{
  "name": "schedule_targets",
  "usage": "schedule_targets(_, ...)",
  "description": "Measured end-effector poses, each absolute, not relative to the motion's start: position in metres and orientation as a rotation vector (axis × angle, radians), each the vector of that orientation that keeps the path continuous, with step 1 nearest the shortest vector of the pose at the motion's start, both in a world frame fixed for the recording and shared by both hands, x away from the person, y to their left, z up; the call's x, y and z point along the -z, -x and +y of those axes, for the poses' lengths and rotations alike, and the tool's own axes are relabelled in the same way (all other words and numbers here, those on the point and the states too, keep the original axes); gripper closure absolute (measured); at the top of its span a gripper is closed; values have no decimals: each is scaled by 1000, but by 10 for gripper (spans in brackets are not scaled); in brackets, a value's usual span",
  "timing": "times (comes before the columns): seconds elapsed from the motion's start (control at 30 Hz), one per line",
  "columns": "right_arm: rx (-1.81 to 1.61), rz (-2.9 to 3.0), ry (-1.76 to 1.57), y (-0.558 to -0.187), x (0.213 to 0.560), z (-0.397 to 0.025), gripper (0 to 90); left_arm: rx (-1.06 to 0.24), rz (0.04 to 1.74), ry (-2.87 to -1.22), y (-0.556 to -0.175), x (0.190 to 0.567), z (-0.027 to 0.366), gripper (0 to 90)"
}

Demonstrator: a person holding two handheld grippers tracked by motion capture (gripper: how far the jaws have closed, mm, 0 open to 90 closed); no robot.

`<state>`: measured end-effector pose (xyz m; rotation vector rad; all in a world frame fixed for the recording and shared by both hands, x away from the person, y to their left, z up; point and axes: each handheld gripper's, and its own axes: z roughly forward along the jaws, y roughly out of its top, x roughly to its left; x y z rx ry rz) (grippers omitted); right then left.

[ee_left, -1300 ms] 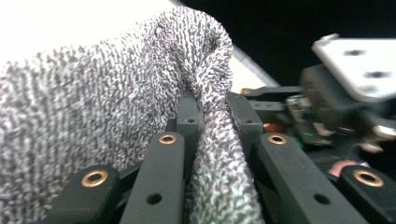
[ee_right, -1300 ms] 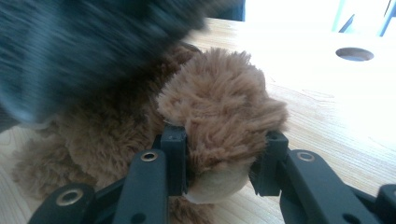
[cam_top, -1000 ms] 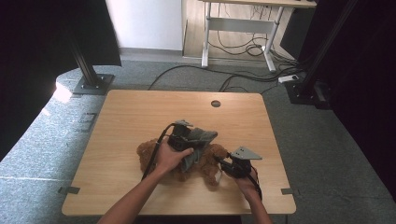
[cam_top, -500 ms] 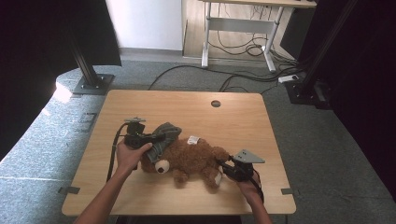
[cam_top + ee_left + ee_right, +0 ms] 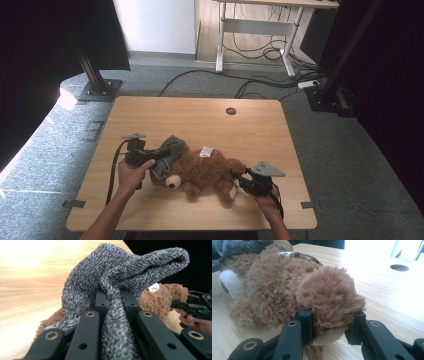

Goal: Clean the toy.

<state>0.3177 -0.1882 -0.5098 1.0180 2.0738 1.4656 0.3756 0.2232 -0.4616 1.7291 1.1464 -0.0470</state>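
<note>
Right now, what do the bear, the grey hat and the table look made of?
Bear: brown plush, long fuzzy pile, likely synthetic; a sewn white tag shows.
Hat: grey knit, looped fleecy yarn with visible ribs; wool or acrylic, can't tell. The left gripper pinches it.
Table: light wood-grain top, smooth and slightly glossy; possibly laminate rather than solid wood.

Fuzzy plush bear (image 5: 210, 170), knitted grey cloth (image 5: 120, 277)

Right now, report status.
Left gripper shut on grey hat. Right gripper shut on teddy bear foot. Hat at bear's head. Nothing blocking.
</note>
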Motion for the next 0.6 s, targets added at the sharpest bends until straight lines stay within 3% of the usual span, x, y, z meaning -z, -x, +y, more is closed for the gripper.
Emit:
schedule_targets(0.2,-1474,2087,-1007,-309,509,-190,643,-44,1079,-1723,-344,471,220,789)
schedule_targets(0.4,-1496,2097,-1005,-292,511,-191,634,-8,1053,-1679,-325,481,226,793)
schedule_targets(0.6,-1565,2060,-990,-285,493,-194,431,-7,1035,-1691,-318,484,226,796)
